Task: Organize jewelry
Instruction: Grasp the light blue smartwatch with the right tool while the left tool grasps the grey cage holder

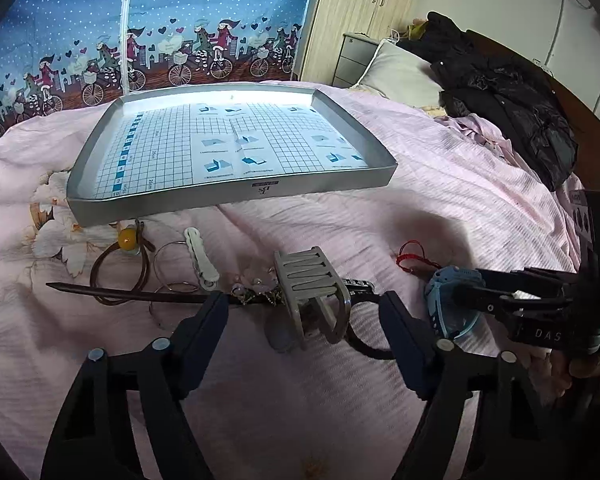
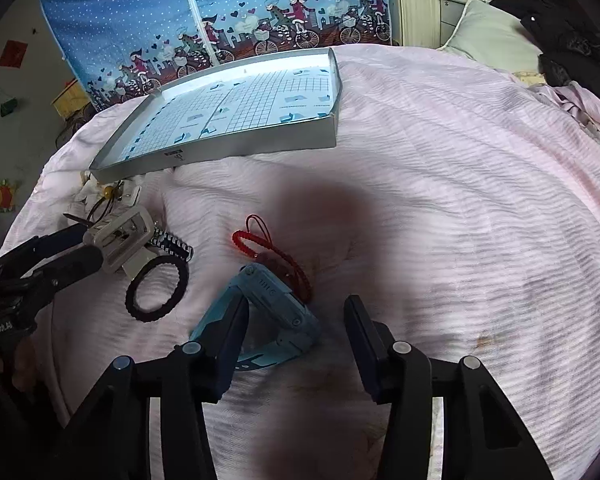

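Note:
A grey claw hair clip (image 1: 312, 292) lies on the pink bedspread between the fingers of my left gripper (image 1: 304, 304), which is open and not touching it. Seen from the right wrist view, that left gripper (image 2: 88, 246) straddles the clip (image 2: 124, 240). My right gripper (image 2: 296, 308) is open around a blue watch (image 2: 276, 304), whose body leans against the left finger. In the left wrist view the right gripper (image 1: 464, 286) sits at the watch (image 1: 452, 300). A silver tray (image 1: 236, 196) lined with grid paper lies beyond.
Around the clip lie a red cord bracelet (image 2: 260, 244), a black hair tie (image 2: 156, 288), a black-and-white braided band (image 2: 172, 242), a white clip (image 1: 202, 260), metal rings (image 1: 172, 256), a brown cord with a yellow bead (image 1: 126, 238) and a dark hair stick (image 1: 120, 294). A dark jacket (image 1: 508, 100) and a pillow (image 1: 400, 68) lie at the far right.

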`<act>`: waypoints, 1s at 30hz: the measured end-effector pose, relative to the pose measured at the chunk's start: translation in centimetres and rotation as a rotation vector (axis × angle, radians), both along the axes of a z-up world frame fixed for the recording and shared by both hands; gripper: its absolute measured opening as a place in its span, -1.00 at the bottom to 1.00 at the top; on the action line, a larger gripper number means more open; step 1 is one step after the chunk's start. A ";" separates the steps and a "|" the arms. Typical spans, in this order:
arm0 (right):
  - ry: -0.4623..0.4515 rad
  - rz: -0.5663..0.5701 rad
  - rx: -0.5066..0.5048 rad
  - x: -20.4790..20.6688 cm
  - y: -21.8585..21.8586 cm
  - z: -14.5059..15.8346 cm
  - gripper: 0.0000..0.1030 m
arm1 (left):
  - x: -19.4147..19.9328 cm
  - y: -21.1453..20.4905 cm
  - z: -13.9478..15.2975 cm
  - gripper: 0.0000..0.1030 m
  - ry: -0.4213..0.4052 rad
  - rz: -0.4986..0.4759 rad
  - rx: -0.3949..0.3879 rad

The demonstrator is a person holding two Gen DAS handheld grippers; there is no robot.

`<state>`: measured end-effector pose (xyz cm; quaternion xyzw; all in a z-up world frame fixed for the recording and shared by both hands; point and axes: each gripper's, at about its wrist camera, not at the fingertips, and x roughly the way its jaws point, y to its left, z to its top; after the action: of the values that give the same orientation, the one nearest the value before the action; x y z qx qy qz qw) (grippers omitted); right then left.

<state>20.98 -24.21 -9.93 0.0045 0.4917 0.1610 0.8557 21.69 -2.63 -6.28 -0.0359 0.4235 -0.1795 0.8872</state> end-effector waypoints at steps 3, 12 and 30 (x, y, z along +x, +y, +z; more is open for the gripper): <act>0.020 0.012 0.010 0.2 0.1 -0.6 -0.33 | 0.8 -0.1 -0.6 -0.18 0.042 -0.001 -0.024; 0.015 -0.009 0.050 -0.1 -0.3 -1.2 -0.44 | -0.1 0.0 -0.2 -0.52 0.038 0.000 -0.019; -0.197 0.026 0.293 -1.3 1.6 2.6 -0.50 | -1.8 3.7 4.2 -0.53 -0.066 0.146 -0.257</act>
<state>19.72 -22.64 -7.30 0.1072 0.3767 0.2417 0.8878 19.85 1.06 -2.08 -0.1741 0.3640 -0.1686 0.8993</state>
